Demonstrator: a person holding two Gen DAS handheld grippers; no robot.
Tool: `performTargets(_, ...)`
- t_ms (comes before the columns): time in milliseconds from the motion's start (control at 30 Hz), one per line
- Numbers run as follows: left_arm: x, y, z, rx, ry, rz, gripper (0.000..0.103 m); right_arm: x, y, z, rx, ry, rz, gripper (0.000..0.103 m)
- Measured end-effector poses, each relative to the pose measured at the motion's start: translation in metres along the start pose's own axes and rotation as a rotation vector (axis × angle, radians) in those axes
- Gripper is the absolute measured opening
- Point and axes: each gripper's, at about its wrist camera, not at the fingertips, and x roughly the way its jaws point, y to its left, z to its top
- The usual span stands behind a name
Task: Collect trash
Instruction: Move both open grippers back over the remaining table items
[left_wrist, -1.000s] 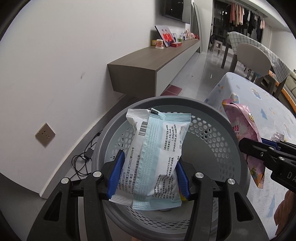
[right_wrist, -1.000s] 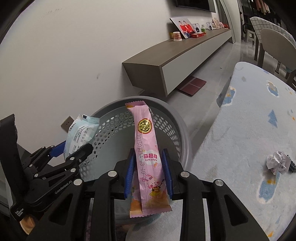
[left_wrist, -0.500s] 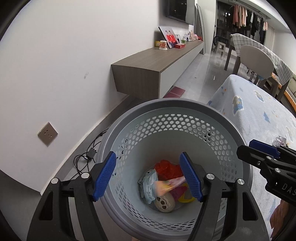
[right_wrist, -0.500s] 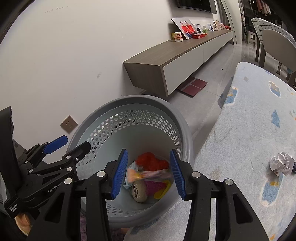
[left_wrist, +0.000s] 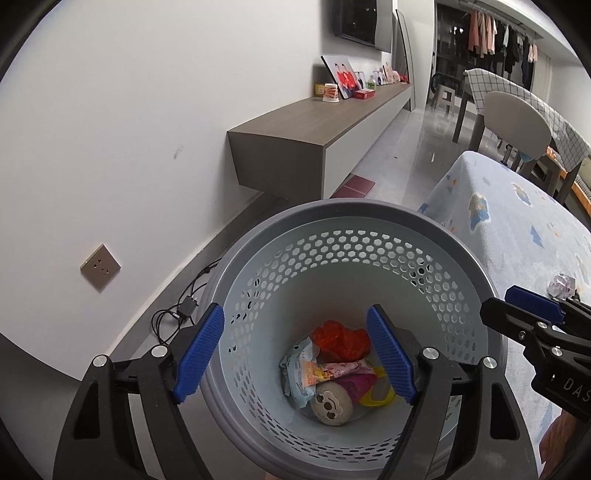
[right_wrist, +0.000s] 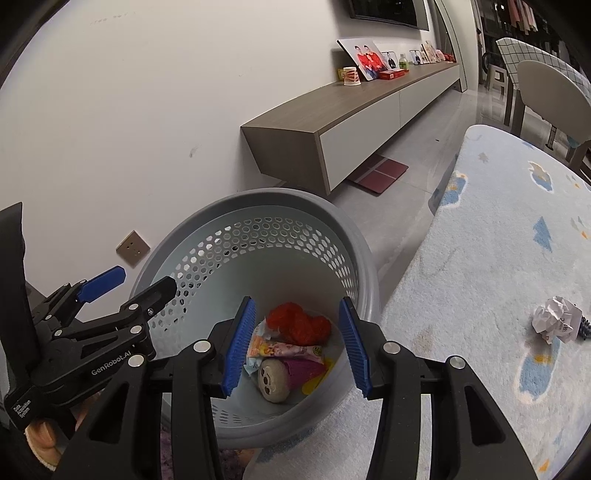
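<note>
In the left wrist view, the left gripper (left_wrist: 295, 356) hangs spread wide and empty above the grey perforated basket (left_wrist: 436, 236), which fills the lower centre of the frame. At its bottom lie a red crumpled wrapper (left_wrist: 340, 339), a pink snack packet (left_wrist: 334, 370) and a round beige face toy (left_wrist: 331, 402). The right gripper (left_wrist: 517, 314) juts in at the right edge. A crumpled paper ball (left_wrist: 561, 285) sits on the blue rug (left_wrist: 517, 229) at far right.

In the right wrist view, the right gripper (right_wrist: 297, 345) is likewise parted with nothing between its pads, over the basket (right_wrist: 364, 266) at lower centre. The paper ball (right_wrist: 557, 319) lies at right on the rug (right_wrist: 480, 258), touching a small dark object I cannot identify.

The likely risk: with both grippers crowding the rim, swinging toward the paper could knock the light basket over; the soft ball may also slip from a shallow pinch.
</note>
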Motion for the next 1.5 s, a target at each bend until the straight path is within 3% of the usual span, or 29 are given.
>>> performTargets(800, -0.016, -0.036, 0.002, 0.051, -0.044, -0.039, 0.082, -0.042, -0.036, -0.021, 0.077, -0.042, -0.080, 0.045)
performTargets(1300, -0.030, -0.094, 0.003, 0.114, -0.059, -0.125, 0.082, -0.085, -0.087, -0.039, 0.171, -0.068, -0.155, 0.048)
performTargets(1500, -0.033, -0.122, 0.001, 0.150, -0.062, -0.160, 0.085, -0.106, -0.116, -0.050, 0.191, -0.061, -0.223, 0.049)
